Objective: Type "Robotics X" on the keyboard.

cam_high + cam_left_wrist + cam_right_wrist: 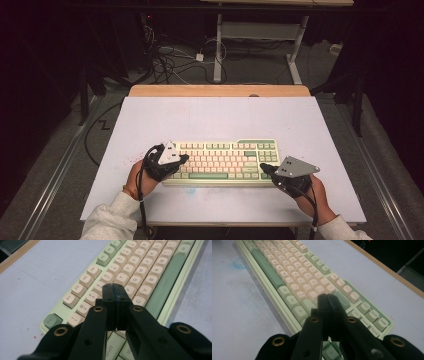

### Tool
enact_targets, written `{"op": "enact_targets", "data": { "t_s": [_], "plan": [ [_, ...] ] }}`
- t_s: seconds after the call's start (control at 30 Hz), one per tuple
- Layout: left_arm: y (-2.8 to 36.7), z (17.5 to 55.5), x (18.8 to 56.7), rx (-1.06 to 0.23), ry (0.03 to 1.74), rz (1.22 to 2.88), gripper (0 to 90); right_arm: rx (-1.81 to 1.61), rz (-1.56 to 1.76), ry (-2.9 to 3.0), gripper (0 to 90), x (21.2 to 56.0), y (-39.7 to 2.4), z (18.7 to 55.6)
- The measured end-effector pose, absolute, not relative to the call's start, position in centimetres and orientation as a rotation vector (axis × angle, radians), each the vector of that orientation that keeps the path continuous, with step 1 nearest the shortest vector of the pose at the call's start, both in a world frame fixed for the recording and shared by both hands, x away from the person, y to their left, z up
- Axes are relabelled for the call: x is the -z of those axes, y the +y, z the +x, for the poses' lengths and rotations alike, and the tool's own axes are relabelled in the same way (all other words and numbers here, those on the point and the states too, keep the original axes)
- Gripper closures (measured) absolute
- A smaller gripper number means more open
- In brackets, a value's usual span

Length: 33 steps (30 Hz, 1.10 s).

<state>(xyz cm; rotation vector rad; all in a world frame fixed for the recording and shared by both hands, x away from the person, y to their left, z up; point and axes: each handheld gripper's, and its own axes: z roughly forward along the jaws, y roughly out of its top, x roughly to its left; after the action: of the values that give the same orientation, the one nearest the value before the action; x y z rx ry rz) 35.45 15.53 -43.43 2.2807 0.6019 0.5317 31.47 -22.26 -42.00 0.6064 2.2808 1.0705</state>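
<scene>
A pale green keyboard [225,161] with cream and green keys lies near the front of the white table top [220,120]. My left gripper [184,158] hovers over the keyboard's left end, its jaws pressed together with nothing between them; in the left gripper view its tips [113,286] sit above the letter keys of the keyboard [155,262]. My right gripper [262,167] is at the keyboard's right end, also shut and empty. In the right gripper view its tips [326,295] hang above the keys of the keyboard [287,267] near the right block.
The table top has a wooden strip [220,90] along its far edge. Beyond it stand a white desk frame [255,35] and tangled cables [165,60] on the floor. Bare white surface lies behind and beside the keyboard.
</scene>
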Motion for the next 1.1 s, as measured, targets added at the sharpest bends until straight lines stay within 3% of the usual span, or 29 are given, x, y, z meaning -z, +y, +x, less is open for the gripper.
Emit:
{"op": "enact_targets", "data": {
  "t_s": [0.53,0.6,1.1],
  "plan": [
    [15.26,36.28,43.4,-0.512,0.59,2.289,87.1,-1.06,0.605,2.288,90.0,42.06,-22.15,31.64],
    [15.2,36.25,43.4,-0.51,0.588,2.292,83.0,-1.055,0.608,2.288,90.0,42.11,-22.17,31.65],
    [14.87,35.92,43.65,-0.504,0.578,2.301,87.6,-1.047,0.598,2.299,90.0,42.28,-21.96,31.65]
  ]
}}
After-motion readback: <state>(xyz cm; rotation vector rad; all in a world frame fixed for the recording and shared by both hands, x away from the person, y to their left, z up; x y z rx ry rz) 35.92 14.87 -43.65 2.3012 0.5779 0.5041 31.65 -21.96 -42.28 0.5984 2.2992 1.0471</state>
